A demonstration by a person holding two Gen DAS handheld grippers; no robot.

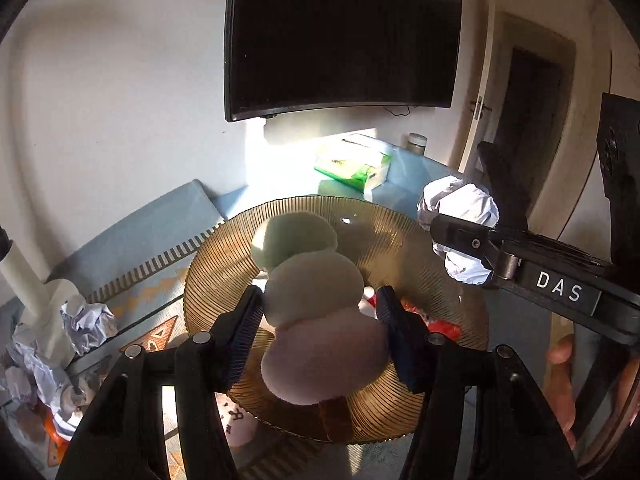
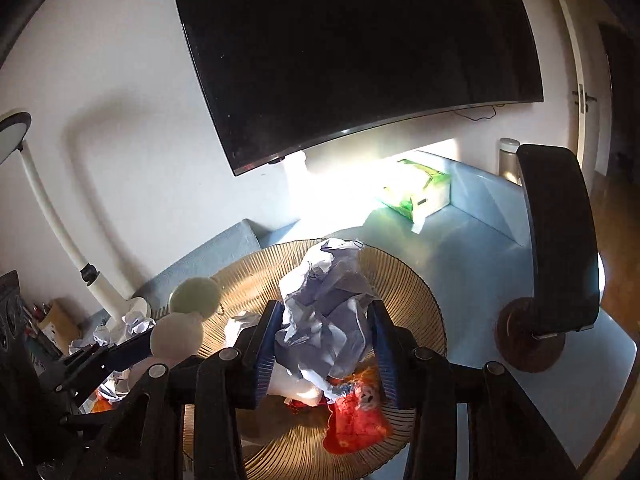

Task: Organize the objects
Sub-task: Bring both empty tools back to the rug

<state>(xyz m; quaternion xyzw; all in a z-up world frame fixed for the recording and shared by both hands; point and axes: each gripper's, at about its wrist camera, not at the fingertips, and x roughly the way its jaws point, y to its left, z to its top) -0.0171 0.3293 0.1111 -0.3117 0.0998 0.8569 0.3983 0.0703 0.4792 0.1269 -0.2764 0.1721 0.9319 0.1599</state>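
Left hand-held gripper (image 1: 318, 312) clenched around a three-ball dumpling toy on a stick (image 1: 316, 304), blue pads (image 1: 244, 332) pressed on its middle white ball, green ball foremost, pink ball nearest the camera, brown stick end poking out below. Held above a ribbed amber glass plate (image 1: 400, 240), whether touching it or not impossible to tell. Right hand-held gripper (image 2: 326, 340) clamped on a crumpled paper ball (image 2: 328, 316), raised over the same plate (image 2: 416, 304); from the left wrist view, seen at the plate's right rim with the paper ball (image 1: 460, 216) in its fingers. On the plate beneath the paper: a red-orange snack wrapper (image 2: 356, 420) and a white wrapped item (image 2: 292, 388) just beside it, partly hidden by the fingers. Plate resting on a pale blue bench (image 2: 472, 264). Farther back, near the wall in a bright patch of sun, a green-and-white tissue pack (image 2: 420, 188); beyond it a small cylindrical container (image 2: 508, 156). At the left, a white desk lamp (image 2: 60, 232) with more crumpled paper (image 1: 86, 320) heaped round its base. On the wall above, a dark television (image 1: 340, 36). At the right, a black chair back (image 2: 560, 236) near the bench edge.
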